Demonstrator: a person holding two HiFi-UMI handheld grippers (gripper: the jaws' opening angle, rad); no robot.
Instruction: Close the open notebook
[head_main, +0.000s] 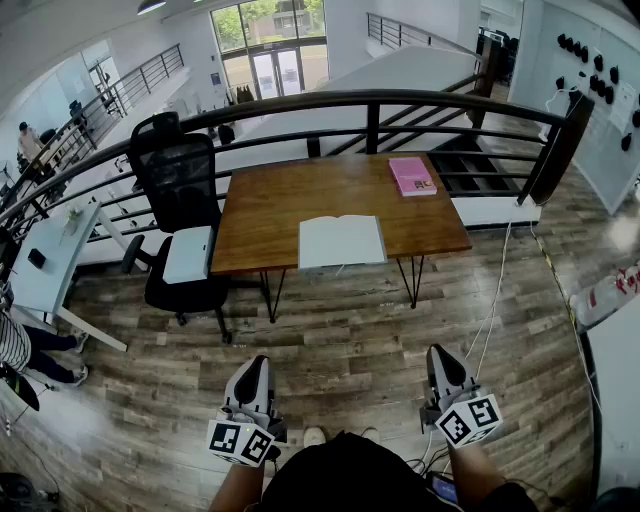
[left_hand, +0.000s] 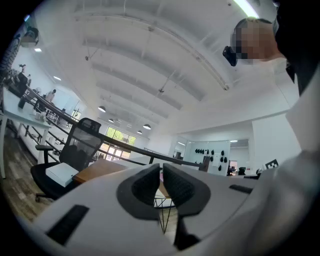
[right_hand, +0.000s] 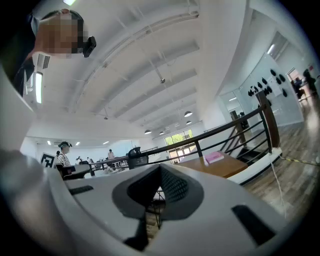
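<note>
Left gripper (head_main: 257, 362) and right gripper (head_main: 438, 352) hang empty, jaws together, well short of the table (head_main: 280, 200). Notebook (head_main: 341, 241) lies open at its near edge, pink book (head_main: 412, 176) behind, office chair (head_main: 178, 190) alongside.

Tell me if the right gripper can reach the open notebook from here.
Probably not yet. The right gripper is held well back from the table, with a stretch of floor between them. The notebook lies at the table's near edge with nothing in front of it, so stepping forward should do.
</note>
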